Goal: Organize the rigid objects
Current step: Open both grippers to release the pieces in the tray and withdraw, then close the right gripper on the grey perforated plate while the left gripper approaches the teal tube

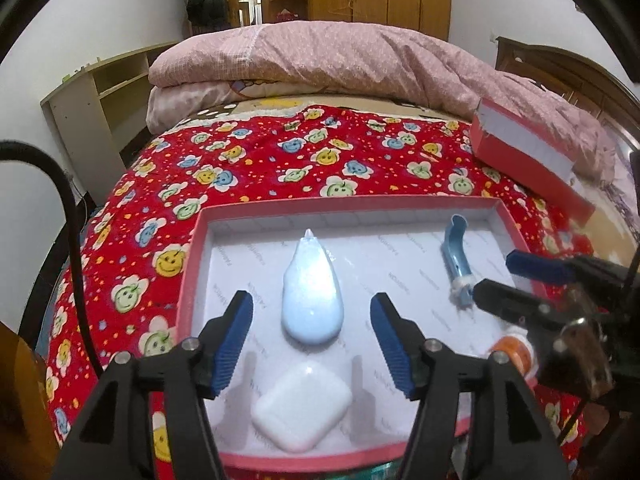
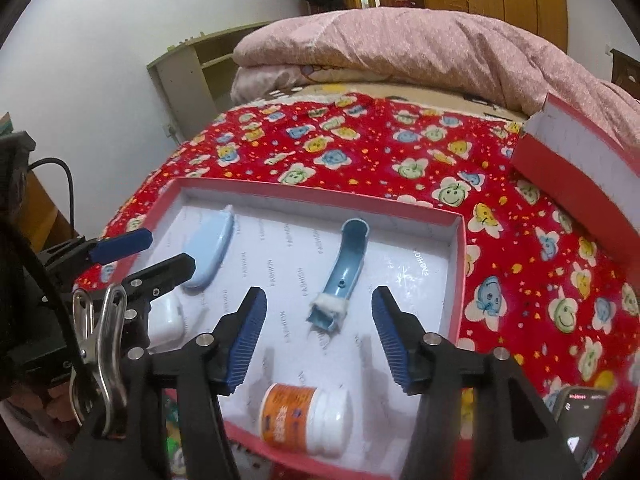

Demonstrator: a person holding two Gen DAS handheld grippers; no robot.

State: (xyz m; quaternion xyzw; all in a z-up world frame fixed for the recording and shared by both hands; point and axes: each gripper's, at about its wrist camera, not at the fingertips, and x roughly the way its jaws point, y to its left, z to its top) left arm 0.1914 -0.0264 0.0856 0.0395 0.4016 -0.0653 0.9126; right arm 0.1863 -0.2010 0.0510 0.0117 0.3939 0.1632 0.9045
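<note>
A shallow pink box (image 1: 348, 202) with a white floor lies on the red flowered bedspread. In it are a pale blue teardrop-shaped case (image 1: 308, 276), a white rounded case (image 1: 302, 408), a blue curved piece (image 1: 456, 252) with a white end, and an orange bottle (image 2: 304, 420) with a white cap lying on its side. My left gripper (image 1: 310, 300) hangs open over the teardrop case, its pads clear of it. My right gripper (image 2: 319, 294) is open above the lower end of the blue curved piece (image 2: 346, 264), gripping nothing.
The box's lid (image 2: 576, 164) leans at the right against a folded pink quilt (image 1: 320, 52) at the back of the bed. A phone (image 2: 580, 416) lies near the right front. A pale shelf unit (image 1: 92, 100) stands left of the bed.
</note>
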